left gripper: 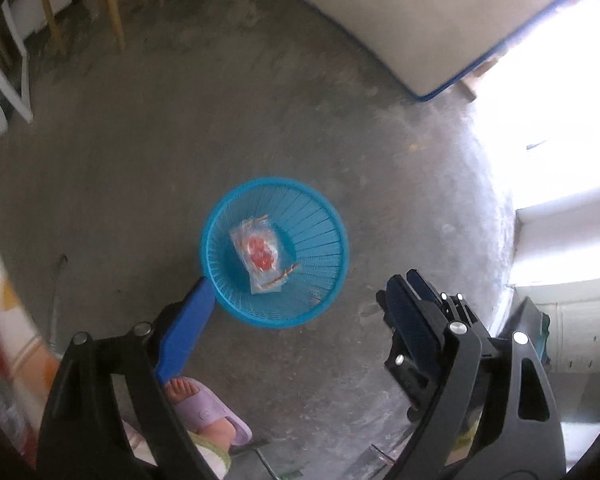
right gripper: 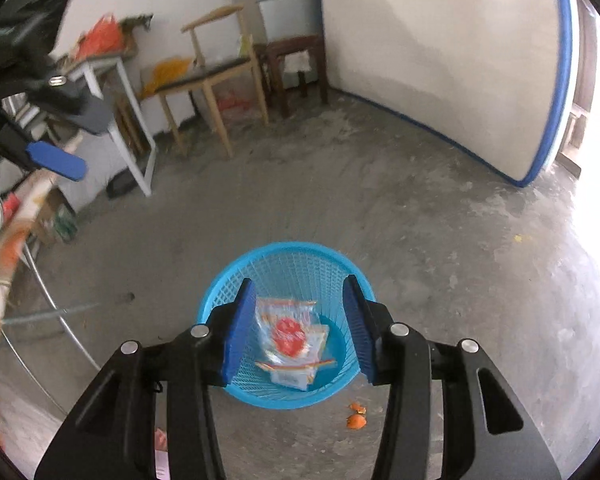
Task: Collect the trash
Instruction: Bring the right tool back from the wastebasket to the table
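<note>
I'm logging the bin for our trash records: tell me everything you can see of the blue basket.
The blue basket is round, bright blue plastic with slatted latticed walls and a smooth rim. It stands upright on the grey concrete floor. Inside lie clear plastic wrappers printed red and orange. Neither gripper touches it.

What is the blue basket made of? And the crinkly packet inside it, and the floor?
The blue basket looks like moulded plastic: thin ribs, open mesh walls, a smooth, slightly glossy rim. The packet inside seems to be thin clear plastic film with a red print; it wrinkles and catches light. The floor looks like bare concrete, grey, patchy and dull, shiny only near the bright doorway.
</note>
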The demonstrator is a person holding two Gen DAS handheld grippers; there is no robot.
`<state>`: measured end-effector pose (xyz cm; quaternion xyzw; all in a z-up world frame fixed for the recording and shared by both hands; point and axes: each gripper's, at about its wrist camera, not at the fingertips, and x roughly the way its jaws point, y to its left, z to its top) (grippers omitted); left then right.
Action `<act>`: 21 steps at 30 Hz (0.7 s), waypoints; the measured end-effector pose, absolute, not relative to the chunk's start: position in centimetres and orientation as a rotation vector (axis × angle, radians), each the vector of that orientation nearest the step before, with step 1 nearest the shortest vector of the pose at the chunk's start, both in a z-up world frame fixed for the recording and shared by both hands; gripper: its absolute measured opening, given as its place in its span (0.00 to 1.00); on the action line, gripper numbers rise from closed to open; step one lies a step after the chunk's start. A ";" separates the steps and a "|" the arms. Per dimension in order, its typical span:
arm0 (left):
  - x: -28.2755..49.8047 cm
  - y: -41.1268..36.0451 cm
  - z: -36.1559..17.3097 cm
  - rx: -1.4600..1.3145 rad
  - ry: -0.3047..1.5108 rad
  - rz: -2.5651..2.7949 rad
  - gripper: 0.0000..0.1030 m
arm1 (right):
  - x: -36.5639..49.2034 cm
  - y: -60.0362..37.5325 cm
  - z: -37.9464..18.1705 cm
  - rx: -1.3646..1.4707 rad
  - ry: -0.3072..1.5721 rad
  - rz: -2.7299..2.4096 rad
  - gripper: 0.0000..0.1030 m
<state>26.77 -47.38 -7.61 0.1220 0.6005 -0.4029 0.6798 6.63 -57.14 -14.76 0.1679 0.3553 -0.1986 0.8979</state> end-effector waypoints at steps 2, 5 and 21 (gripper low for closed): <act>25.8 -45.7 -4.6 0.281 1.278 -0.936 0.81 | 5.4 -57.0 -13.7 0.351 0.714 -0.422 0.43; 24.2 -43.0 -0.4 0.265 1.193 -0.977 0.81 | 3.8 -56.4 -12.0 0.346 0.697 -0.435 0.48; 17.2 -9.8 10.0 0.093 0.932 -0.633 0.89 | -1.0 -42.7 -1.8 0.216 0.696 -0.337 0.90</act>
